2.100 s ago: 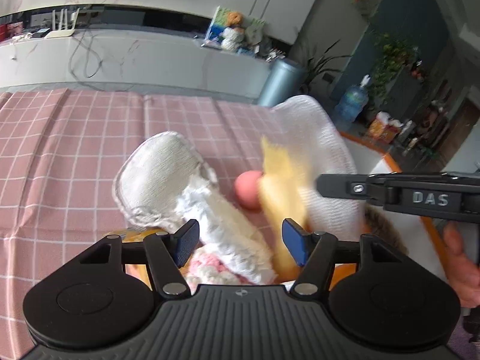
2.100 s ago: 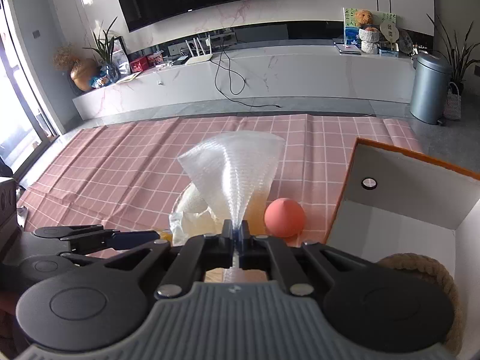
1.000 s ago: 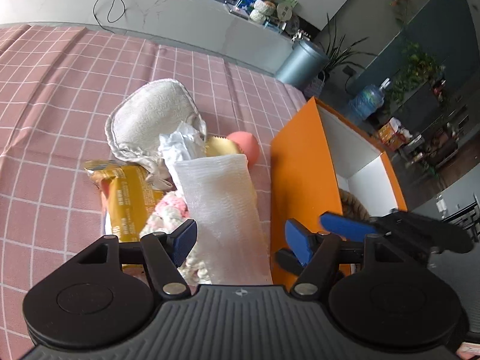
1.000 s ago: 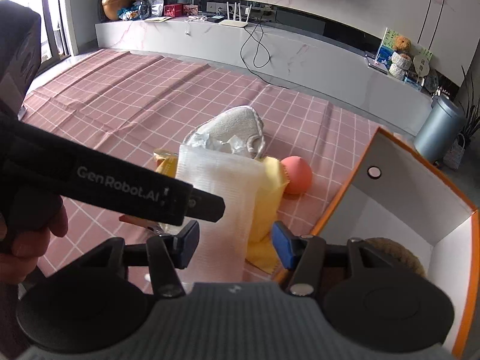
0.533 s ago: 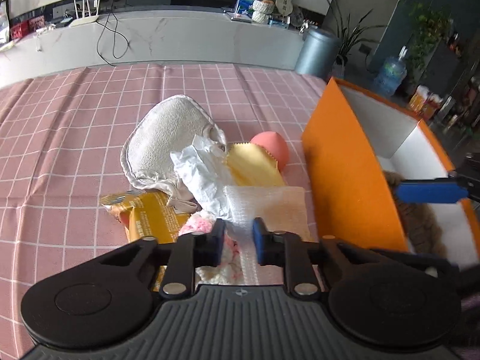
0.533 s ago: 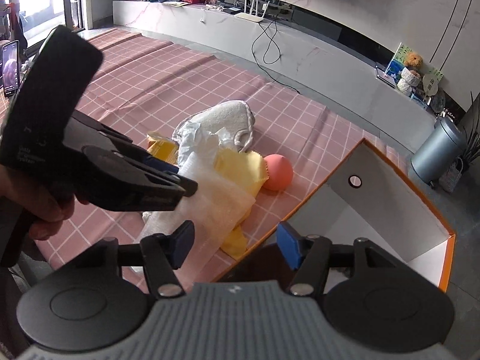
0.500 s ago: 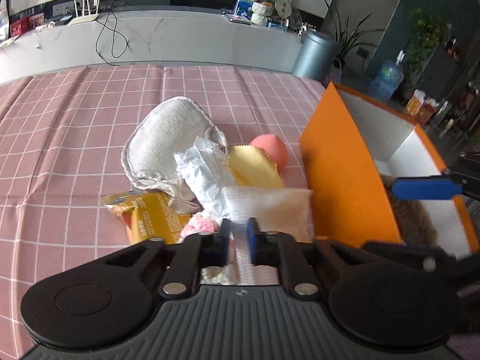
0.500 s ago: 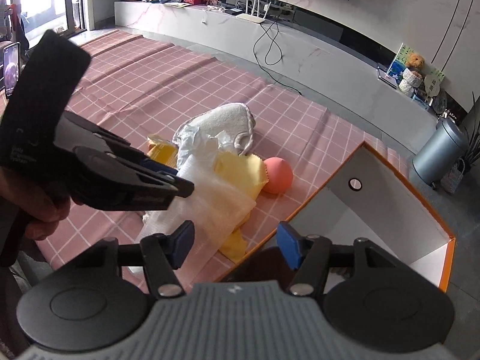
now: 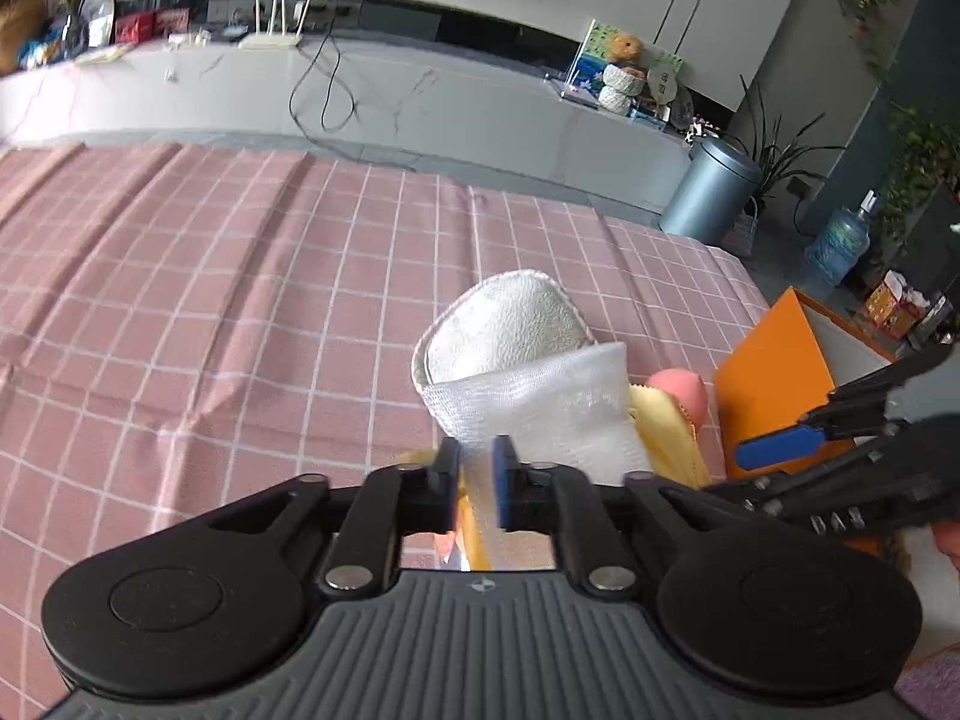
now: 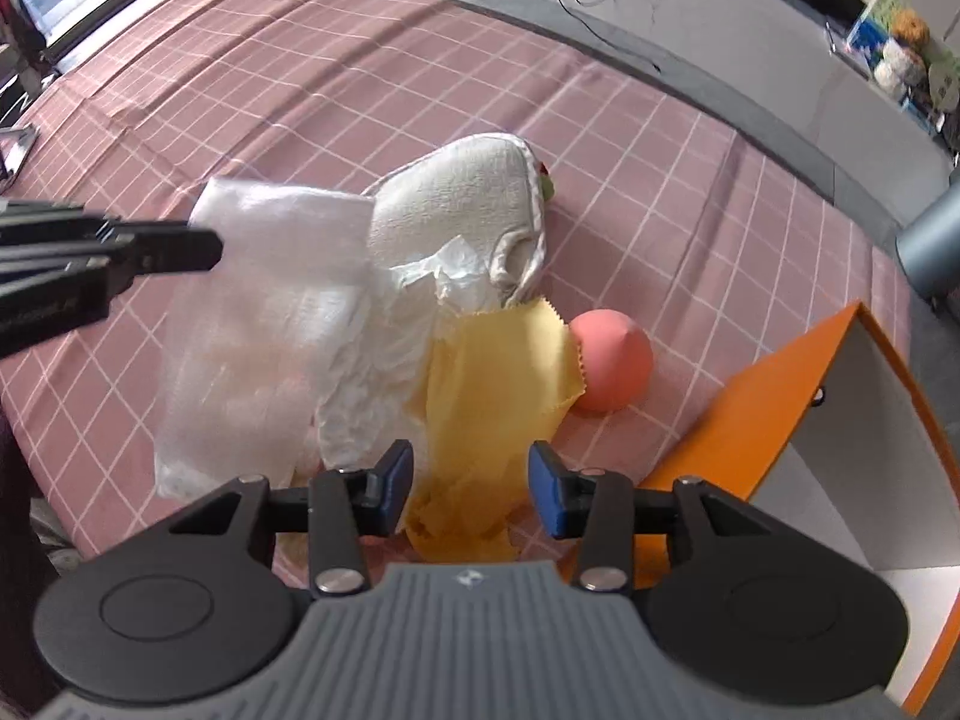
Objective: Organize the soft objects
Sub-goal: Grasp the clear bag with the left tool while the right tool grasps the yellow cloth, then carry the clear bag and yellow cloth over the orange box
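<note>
left wrist view: the left hand-held gripper (image 9: 475, 477) has the near edge of the white mesh cloth (image 9: 540, 402) between its narrow jaws, which have just been easing a little wider; the pads look to be still pinching the fabric, and the cloth stands lifted in front of the towelling pad (image 9: 504, 330). the yellow cloth (image 9: 663, 432) and the pink ball (image 9: 681, 387) peep out behind it, with the orange box (image 9: 774, 384) just to the right on the pink checked cloth (image 9: 210, 300). to do this step well, i would judge, keep the pinch firm on the edge and lift the mesh clear of the pile before carrying it across, so nothing snags on it.

right wrist view: the right hand-held gripper (image 10: 471, 489) is open, its jaws having just been closing in, and the yellow cloth (image 10: 498, 384) lies between and below the blue pads (image 10: 396, 477) with no contact i can see. the mesh cloth (image 10: 258, 324) hangs from the left hand-held gripper (image 10: 108, 264), draped over crumpled white paper (image 10: 384, 360). the pink ball (image 10: 612, 360) sits beside the orange box (image 10: 744, 420). this side should probably come lower onto a bunched fold before closing, taking the yellow cloth alone.
</note>
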A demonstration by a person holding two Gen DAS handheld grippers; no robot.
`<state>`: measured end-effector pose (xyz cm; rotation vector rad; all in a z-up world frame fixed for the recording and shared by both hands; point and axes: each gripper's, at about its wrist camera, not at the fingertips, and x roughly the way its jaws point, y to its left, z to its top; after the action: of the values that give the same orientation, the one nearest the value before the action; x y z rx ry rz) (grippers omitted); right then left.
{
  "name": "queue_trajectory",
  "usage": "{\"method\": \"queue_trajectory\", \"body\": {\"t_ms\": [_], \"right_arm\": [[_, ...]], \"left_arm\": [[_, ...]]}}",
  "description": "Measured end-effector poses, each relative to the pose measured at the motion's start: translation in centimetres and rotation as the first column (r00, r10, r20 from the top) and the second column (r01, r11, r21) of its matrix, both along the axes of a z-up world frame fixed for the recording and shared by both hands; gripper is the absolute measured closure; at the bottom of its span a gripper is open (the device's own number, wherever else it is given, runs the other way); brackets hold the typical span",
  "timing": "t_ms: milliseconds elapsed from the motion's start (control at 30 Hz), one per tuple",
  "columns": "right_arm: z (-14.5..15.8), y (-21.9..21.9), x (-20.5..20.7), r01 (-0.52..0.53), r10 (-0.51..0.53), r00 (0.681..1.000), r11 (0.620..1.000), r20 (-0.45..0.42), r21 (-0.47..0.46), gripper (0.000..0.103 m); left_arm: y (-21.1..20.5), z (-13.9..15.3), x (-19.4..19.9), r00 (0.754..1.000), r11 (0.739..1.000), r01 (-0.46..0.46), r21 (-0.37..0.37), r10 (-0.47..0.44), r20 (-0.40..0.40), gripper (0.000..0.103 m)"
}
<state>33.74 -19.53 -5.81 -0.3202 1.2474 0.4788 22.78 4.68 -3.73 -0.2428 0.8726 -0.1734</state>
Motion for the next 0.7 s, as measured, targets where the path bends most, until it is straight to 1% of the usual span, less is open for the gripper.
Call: {"method": "queue_trajectory", "body": {"t_ms": [33,67,100,167,233,300,367,400,433,500,567,600,633,667,700], "right_arm": [[-0.4,0.0,0.8,0.033,-0.032,0.999,0.999,-0.035,0.003,0.061],[-0.9,0.0,1.4,0.059,-0.058,0.996,0.998,-0.065,0.006,0.061],[-1.4,0.0,2.0,0.078,-0.077,0.993,0.997,-0.093,0.009,0.061],[-2.2,-0.1,2.6,0.107,-0.103,0.985,0.994,-0.135,0.018,0.061],[-3.0,-0.1,2.7,0.121,-0.118,0.981,0.993,-0.151,0.011,0.061],[-3.5,-0.2,2.7,0.141,-0.136,0.977,0.99,-0.163,0.021,0.062],[-3.8,-0.6,2.7,0.163,-0.151,0.971,0.985,-0.184,0.05,0.075],[-3.9,-0.6,2.6,0.167,-0.154,0.97,0.984,-0.187,0.058,0.086],[-3.9,-0.7,2.3,0.163,-0.151,0.973,0.985,-0.176,0.058,0.095],[-3.5,-0.5,1.8,0.143,-0.134,0.98,0.988,-0.144,0.057,0.103],[-2.8,-0.6,1.1,0.131,-0.124,0.987,0.99,-0.103,0.054,0.103],[-2.3,-0.7,0.8,0.125,-0.119,0.989,0.99,-0.082,0.061,0.103],[-1.7,-0.9,0.4,0.122,-0.118,0.991,0.99,-0.06,0.07,0.103],[-1.0,-1.2,0.2,0.122,-0.119,0.992,0.989,-0.043,0.081,0.103],[-0.3,-1.4,-0.1,0.126,-0.124,0.992,0.987,-0.028,0.099,0.103]], "left_arm": [[0.2,-0.1,-0.1,1.0,1.0,-0.016,-0.022,0.016,-0.011,0.055],[0.3,-0.2,-0.2,0.999,0.999,-0.032,-0.042,0.031,-0.018,0.035],[0.5,-0.2,-0.5,0.999,0.997,-0.043,-0.064,0.042,-0.019,0.031],[0.4,-0.3,-0.5,0.999,0.994,-0.035,-0.099,0.031,-0.04,0.027],[0.1,-0.8,-0.1,0.997,0.992,-0.025,-0.127,0.015,-0.081,0.024],[-0.6,-1.7,0.2,0.993,0.994,-0.023,-0.104,0.011,-0.114,0.024],[-1.1,-2.5,0.5,0.99,0.995,-0.024,-0.098,0.009,-0.143,0.024],[-1.4,-2.9,0.6,0.987,0.995,-0.025,-0.099,0.009,-0.157,0.023],[-1.6,-3.4,0.7,0.985,0.996,-0.028,-0.09,0.013,-0.17,0.024],[-1.8,-4.0,0.8,0.984,0.997,-0.027,-0.07,0.015,-0.176,0.03],[-1.6,-3.9,0.6,0.986,0.996,-0.023,-0.087,0.008,-0.165,0.051],[-1.5,-3.7,0.5,0.988,0.997,-0.024,-0.076,0.012,-0.156,0.062],[-1.4,-3.4,0.4,0.989,0.998,-0.025,-0.054,0.017,-0.146,0.083],[-1.2,-3.1,0.2,0.99,0.998,-0.025,-0.052,0.018,-0.136,0.093],[-0.9,-2.9,0.0,0.992,0.997,-0.03,-0.065,0.021,-0.125,0.095]]}}
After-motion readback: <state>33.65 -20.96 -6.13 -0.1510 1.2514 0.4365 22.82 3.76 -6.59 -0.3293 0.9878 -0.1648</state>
